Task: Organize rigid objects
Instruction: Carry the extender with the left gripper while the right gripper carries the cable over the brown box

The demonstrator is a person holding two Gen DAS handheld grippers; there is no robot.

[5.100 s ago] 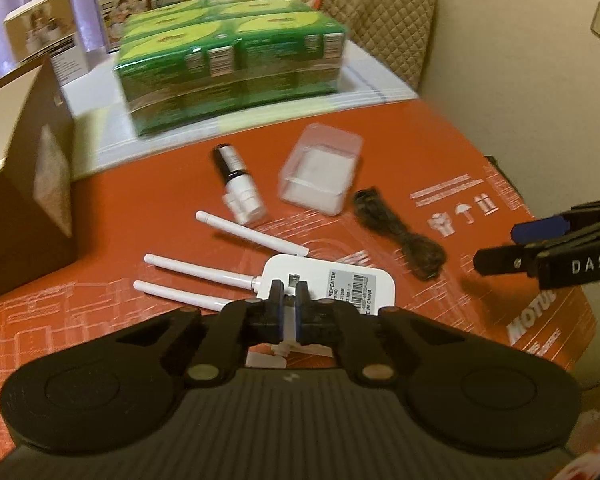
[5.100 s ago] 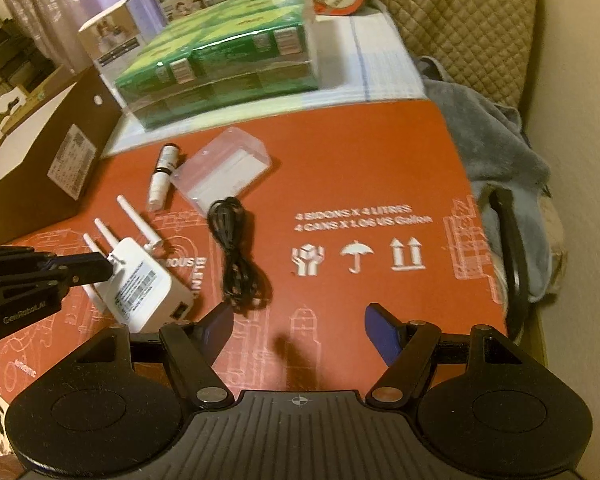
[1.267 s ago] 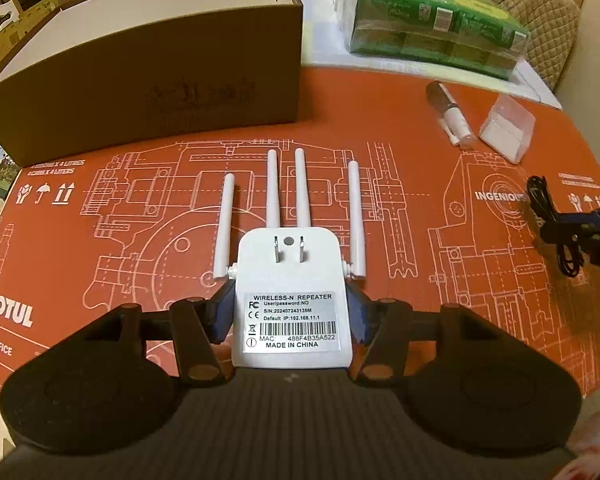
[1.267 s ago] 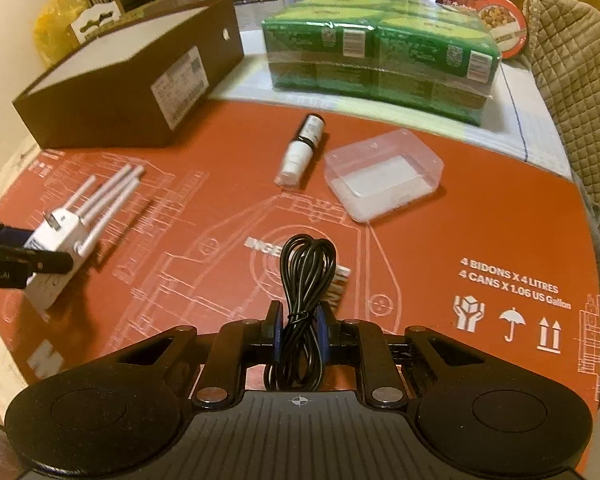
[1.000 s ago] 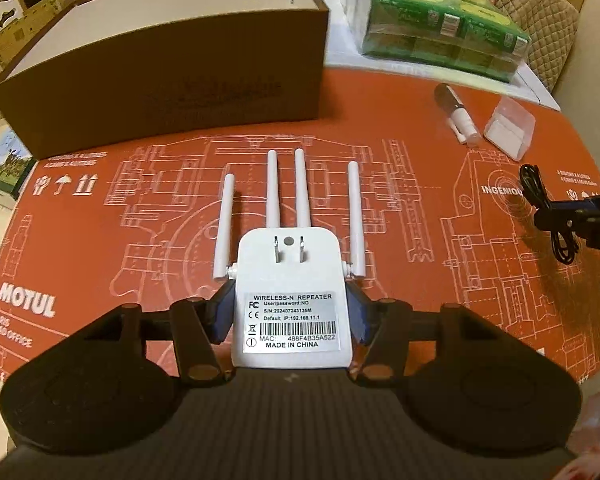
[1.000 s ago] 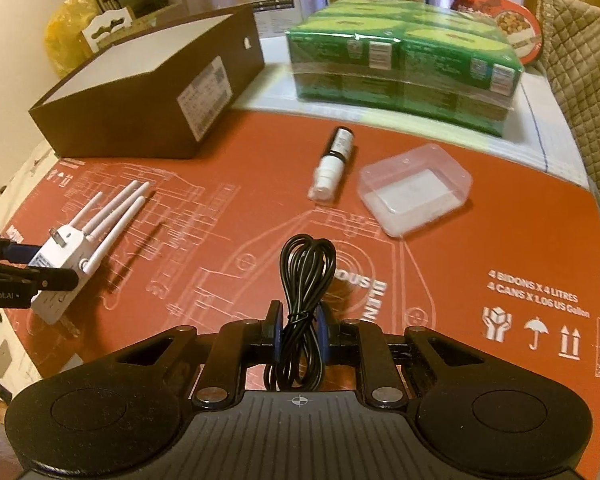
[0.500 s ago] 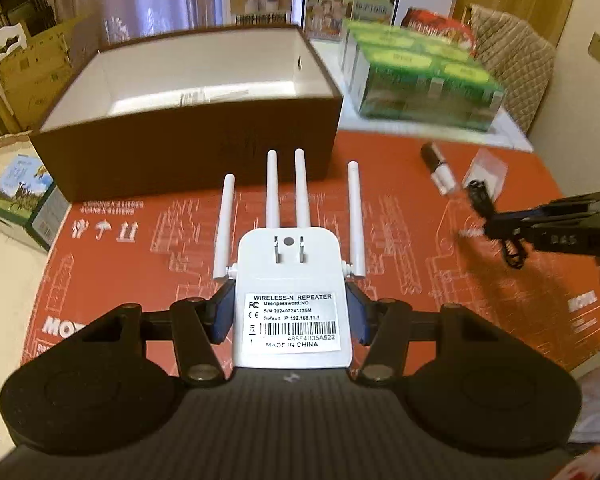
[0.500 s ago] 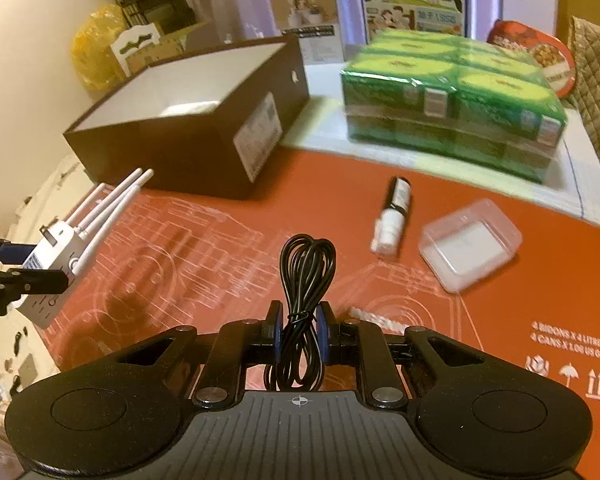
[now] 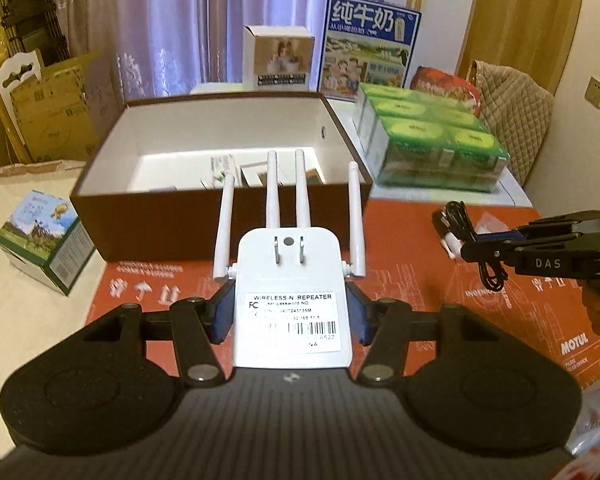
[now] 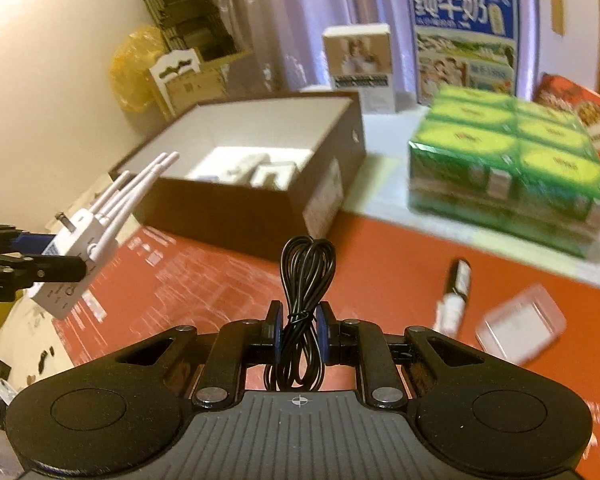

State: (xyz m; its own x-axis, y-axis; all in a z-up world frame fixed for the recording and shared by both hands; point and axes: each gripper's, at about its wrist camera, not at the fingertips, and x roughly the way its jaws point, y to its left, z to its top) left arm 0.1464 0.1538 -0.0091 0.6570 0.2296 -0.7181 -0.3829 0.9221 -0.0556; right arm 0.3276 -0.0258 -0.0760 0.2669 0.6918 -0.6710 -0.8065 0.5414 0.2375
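My left gripper (image 9: pixel 290 308) is shut on a white wireless repeater (image 9: pixel 292 280), whose several antennas point toward the open brown box (image 9: pixel 220 216). The repeater hangs in the air above the red mat (image 9: pixel 400 264). My right gripper (image 10: pixel 299 336) is shut on a coiled black cable (image 10: pixel 306 268), also lifted off the mat. In the left wrist view the right gripper (image 9: pixel 476 246) is at the right with the cable (image 9: pixel 460 220). In the right wrist view the left gripper (image 10: pixel 44 258) holds the repeater (image 10: pixel 80 256) at the left. The box (image 10: pixel 260 208) holds a few small white items.
A small bottle (image 10: pixel 454 292) and a clear plastic case (image 10: pixel 520 328) lie on the mat at the right. A green shrink-wrapped pack (image 9: pixel 432 148) stands behind them. A small green carton (image 9: pixel 44 244) sits left of the box. A milk carton box (image 9: pixel 366 52) stands at the back.
Both grippers have risen with their loads and tilted up, so the inside of the brown box has come into view. The right gripper has drawn closer to the box.
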